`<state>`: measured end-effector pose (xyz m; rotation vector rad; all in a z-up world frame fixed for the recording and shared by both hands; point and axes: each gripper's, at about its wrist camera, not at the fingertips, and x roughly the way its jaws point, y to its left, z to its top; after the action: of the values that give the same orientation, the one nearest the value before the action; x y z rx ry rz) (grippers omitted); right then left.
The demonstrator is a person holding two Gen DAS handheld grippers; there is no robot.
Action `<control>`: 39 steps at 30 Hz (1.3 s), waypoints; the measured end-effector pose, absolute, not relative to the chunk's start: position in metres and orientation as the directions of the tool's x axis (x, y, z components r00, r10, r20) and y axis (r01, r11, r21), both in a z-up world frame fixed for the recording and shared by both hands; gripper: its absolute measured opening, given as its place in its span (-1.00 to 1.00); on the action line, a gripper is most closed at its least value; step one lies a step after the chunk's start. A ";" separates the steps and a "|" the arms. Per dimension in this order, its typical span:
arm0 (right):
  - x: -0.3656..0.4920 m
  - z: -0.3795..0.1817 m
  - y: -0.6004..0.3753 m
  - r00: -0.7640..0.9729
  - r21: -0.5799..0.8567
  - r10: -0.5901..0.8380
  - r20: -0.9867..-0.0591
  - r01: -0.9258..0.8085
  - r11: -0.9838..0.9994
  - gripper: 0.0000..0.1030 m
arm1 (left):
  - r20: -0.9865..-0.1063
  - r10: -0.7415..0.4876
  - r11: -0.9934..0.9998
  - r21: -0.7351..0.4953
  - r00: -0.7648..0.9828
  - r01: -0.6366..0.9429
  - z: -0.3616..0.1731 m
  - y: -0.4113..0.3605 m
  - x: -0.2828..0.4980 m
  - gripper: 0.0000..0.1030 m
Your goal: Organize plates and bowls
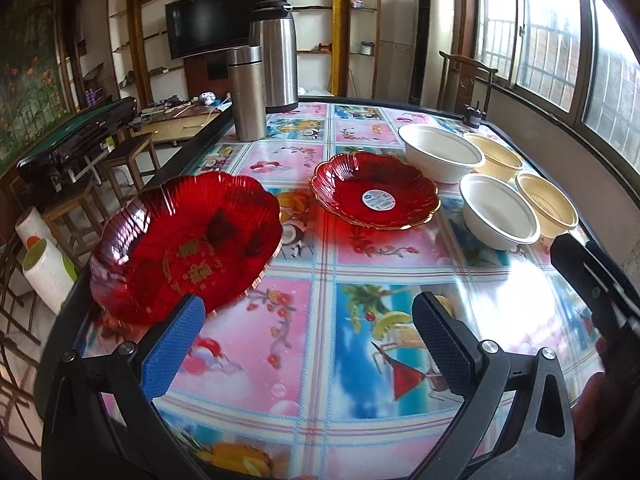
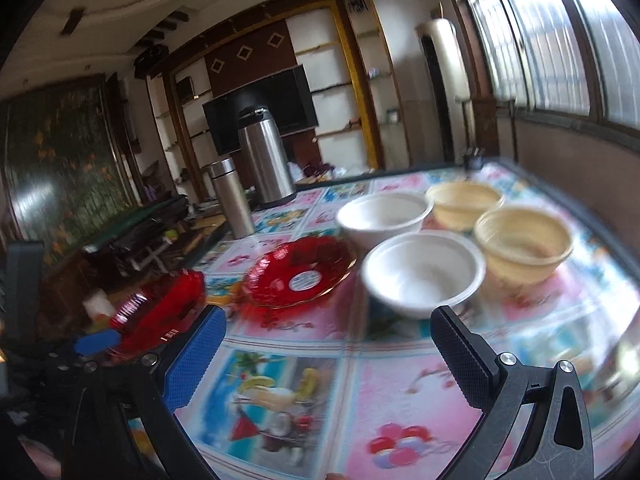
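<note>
Both hand-held grippers are hovering wide apart and empty: the left hand-held gripper [image 1: 308, 344] beside the near red plate [image 1: 184, 244], lying tilted left of the stickered red plate [image 1: 374, 190]; the right hand-held gripper [image 2: 324, 354] facing the white bowls [image 2: 424, 270], likely because stacking is about to begin.

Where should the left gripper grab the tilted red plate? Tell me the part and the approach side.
Take the red plate by its scalloped near rim, coming in from the near side with the left gripper. That edge seems raised off the table, so one finger could probably slide beneath it.
</note>
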<state>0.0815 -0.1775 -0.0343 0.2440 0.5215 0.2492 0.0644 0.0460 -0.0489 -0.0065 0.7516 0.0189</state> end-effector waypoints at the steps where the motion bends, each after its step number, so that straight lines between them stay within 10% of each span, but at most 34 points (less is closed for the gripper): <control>1: 0.087 -0.036 -0.179 0.825 0.336 0.323 -0.464 -0.173 0.926 1.00 | -0.685 0.018 1.000 0.012 0.728 -0.013 -0.045 0.051 0.070 1.00; 18: 0.216 -0.096 -0.166 0.619 0.832 0.627 -0.472 0.079 0.549 0.97 | -0.865 -0.078 0.971 0.048 0.496 0.236 0.009 0.057 0.246 1.00; 39: 0.250 -0.128 -0.179 0.593 0.890 0.687 -0.420 0.122 0.439 0.97 | -0.942 -0.256 0.965 -0.236 0.219 0.112 -0.084 0.043 0.332 1.00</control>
<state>0.2500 -0.1787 -0.1282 1.0834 0.8962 0.4158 0.3321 0.0433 -0.0836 -0.1269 1.3267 -0.2555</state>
